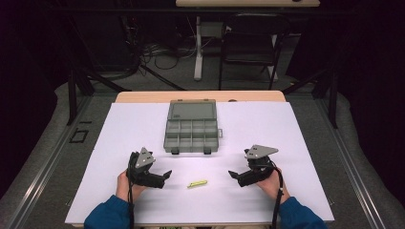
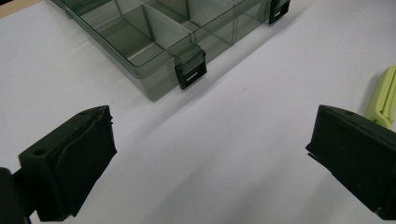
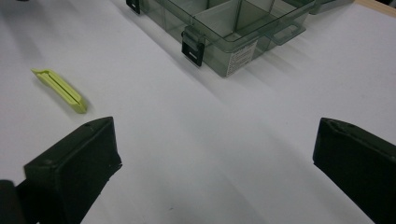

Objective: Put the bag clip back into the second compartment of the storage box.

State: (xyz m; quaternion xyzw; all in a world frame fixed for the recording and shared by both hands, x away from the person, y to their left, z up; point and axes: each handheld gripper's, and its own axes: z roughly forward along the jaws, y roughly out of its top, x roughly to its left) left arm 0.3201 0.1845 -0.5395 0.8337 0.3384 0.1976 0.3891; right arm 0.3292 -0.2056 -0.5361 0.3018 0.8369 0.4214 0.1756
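A clear grey compartment box (image 1: 192, 128) lies open in the middle of the white table cover, its lid folded back and its cells bare. A small yellow-green clip (image 1: 197, 183) lies on the cover in front of it, between my two grippers. My left gripper (image 1: 167, 174) rests to the clip's left, jaws wide open and holding nothing. My right gripper (image 1: 232, 174) rests to the clip's right, also open and holding nothing. The left gripper view shows the box (image 2: 154, 37) ahead and the clip (image 2: 384, 95) at the right edge. In the right gripper view the clip (image 3: 60, 89) lies at the left, the box (image 3: 224, 28) ahead.
The white cover (image 1: 119, 143) spreads over a wooden table (image 1: 143, 97). Behind the table stand a black chair (image 1: 248, 43), a white desk leg (image 1: 197, 47) and loose cables on the floor. Black stand legs (image 1: 76, 86) flank both sides.
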